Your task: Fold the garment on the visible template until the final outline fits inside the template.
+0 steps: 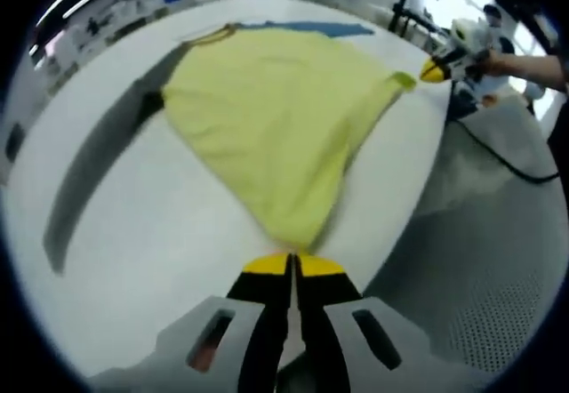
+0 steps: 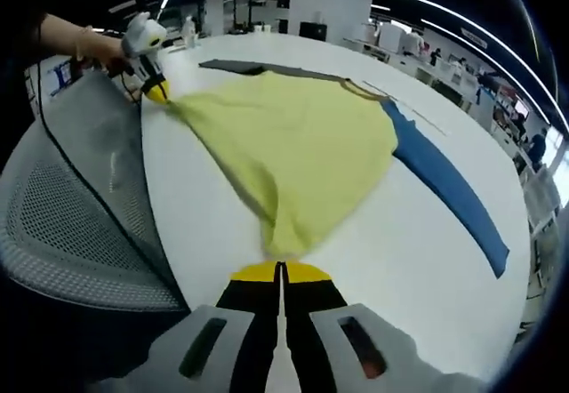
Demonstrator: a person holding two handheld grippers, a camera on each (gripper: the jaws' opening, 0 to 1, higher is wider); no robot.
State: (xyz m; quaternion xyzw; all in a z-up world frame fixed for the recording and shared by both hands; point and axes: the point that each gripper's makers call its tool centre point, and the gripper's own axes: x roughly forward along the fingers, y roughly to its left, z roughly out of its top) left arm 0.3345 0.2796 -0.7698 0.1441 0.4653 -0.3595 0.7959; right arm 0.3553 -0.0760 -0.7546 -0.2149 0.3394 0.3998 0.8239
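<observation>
From my left gripper view, a dark grey strip (image 1: pixel 98 175) runs along the white table (image 1: pixel 160 251) at left. Beside it one yellow garment (image 1: pixel 276 117) lies spread and pulled taut into a rough triangle, its near corner pinched between the clenched jaws of my left gripper (image 1: pixel 291 262). A blue strip (image 1: pixel 307 28) shows past the garment's far edge. At far right my right gripper (image 1: pixel 433 70) grips the garment's other corner.

In my right gripper view, a grey mesh chair (image 2: pixel 71 224) sits at left beside the table (image 2: pixel 400 260); above it the left gripper (image 2: pixel 156 90) holds one garment corner. The single garment (image 2: pixel 302 144) stretches to my right gripper (image 2: pixel 280 268), jaws closed on the near corner. The grey strip (image 2: pixel 258 68) lies beyond; the blue strip (image 2: pixel 449 188) lies at right. I count one garment, two strips.
</observation>
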